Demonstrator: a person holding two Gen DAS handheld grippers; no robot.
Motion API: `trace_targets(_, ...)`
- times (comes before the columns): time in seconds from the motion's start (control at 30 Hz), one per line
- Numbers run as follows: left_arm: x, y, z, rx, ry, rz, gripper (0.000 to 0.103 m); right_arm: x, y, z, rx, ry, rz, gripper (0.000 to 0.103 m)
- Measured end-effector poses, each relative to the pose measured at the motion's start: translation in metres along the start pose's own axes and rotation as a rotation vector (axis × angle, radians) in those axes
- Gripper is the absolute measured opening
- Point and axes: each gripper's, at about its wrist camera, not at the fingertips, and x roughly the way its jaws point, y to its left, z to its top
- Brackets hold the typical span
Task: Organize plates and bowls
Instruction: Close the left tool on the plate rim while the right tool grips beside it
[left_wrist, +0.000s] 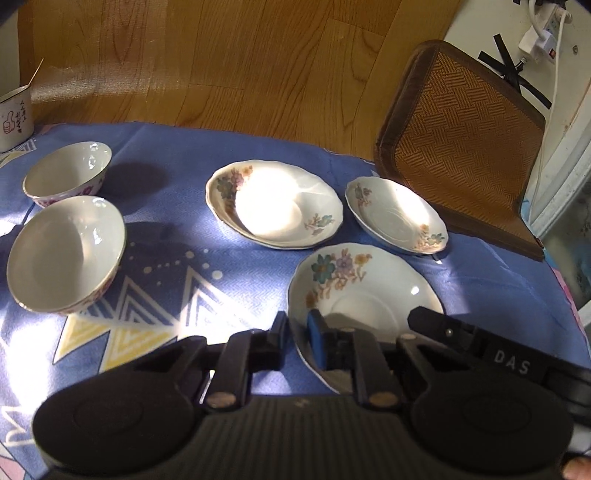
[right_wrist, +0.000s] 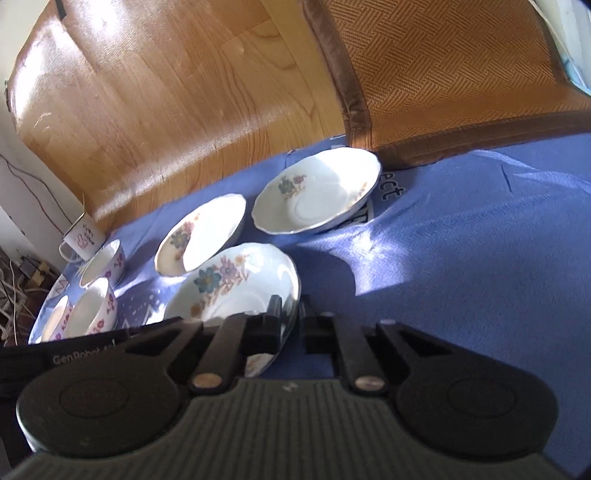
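Both grippers clench the near floral plate (left_wrist: 369, 291): left fingers (left_wrist: 317, 332) on its left rim, right fingers (right_wrist: 275, 308) on its right rim. Bare blue cloth (right_wrist: 480, 240) stretches toward the worktop's right edge

A blue patterned cloth (left_wrist: 229, 258) covered the near surface, with yellow and white zigzags at its near left. Beyond it lay a wooden floor (left_wrist: 229, 62) of warm orange planks, glossy where the light struck. A woven brown cushion (left_wrist: 458, 144) with a darker border sat at the far right, overlapping the cloth's edge. Behind it stood a white wall (left_wrist: 480, 22) carrying a power strip (left_wrist: 550, 22) and black tape marks (crossed like an X). Strong sunlight fell in patches across cloth and floor.
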Motion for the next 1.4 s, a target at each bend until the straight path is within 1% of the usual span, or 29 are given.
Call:
trace_targets(0.07,-0.009,0.007,-0.007,-0.014,-0.007,0.003,0.013,-0.008,0.008,-0.007,-0.005,0.004,0.021,0.011)
trace_targets(0.13,-0.028,0.016,-0.019,-0.012,-0.036,0.005,0.013,-0.017,0.020,-0.021,-0.012,0.013,0.052,0.012)
trace_targets(0.23,-0.061,0.038,-0.043,-0.023,-0.089,0.052,0.014,-0.023,0.046,-0.040,-0.041,0.037,0.106,0.012)
trace_targets(0.4,-0.099,0.090,-0.068,-0.128,-0.118,0.140,0.014,-0.012,0.101,-0.062,-0.116,0.082,0.198,0.013)
trace_targets(0.53,-0.113,0.123,-0.077,-0.191,-0.127,0.189,0.015,0.005,0.130,-0.073,-0.169,0.123,0.227,0.013)
trace_targets(0.63,-0.113,0.138,-0.080,-0.221,-0.120,0.197,0.014,0.015,0.142,-0.078,-0.186,0.141,0.217,0.013)
trace_targets(0.67,-0.112,0.141,-0.082,-0.221,-0.125,0.185,0.015,0.017,0.143,-0.078,-0.192,0.135,0.207,0.013)
trace_targets(0.73,-0.111,0.139,-0.083,-0.209,-0.131,0.184,0.016,0.019,0.144,-0.077,-0.192,0.135,0.200,0.013)
trace_targets(0.83,-0.109,0.128,-0.084,-0.161,-0.151,0.205,0.025,0.018,0.143,-0.078,-0.194,0.136,0.198,0.015)
trace_targets(0.87,-0.108,0.124,-0.085,-0.147,-0.157,0.213,0.026,0.015,0.143,-0.081,-0.198,0.129,0.195,0.016)
trace_targets(0.97,-0.105,0.117,-0.085,-0.121,-0.162,0.222,0.026,0.013,0.142,-0.081,-0.211,0.109,0.176,0.016)
trace_targets(1.03,-0.105,0.115,-0.085,-0.112,-0.163,0.223,0.026,0.013,0.140,-0.080,-0.199,0.109,0.178,0.016)
trace_targets(1.17,-0.101,0.115,-0.082,-0.117,-0.157,0.225,0.026,0.015,0.141,-0.079,-0.213,0.096,0.169,0.017)
trace_targets(1.4,-0.098,0.122,-0.078,-0.141,-0.148,0.212,0.026,0.018,0.144,-0.077,-0.219,0.099,0.167,0.017)
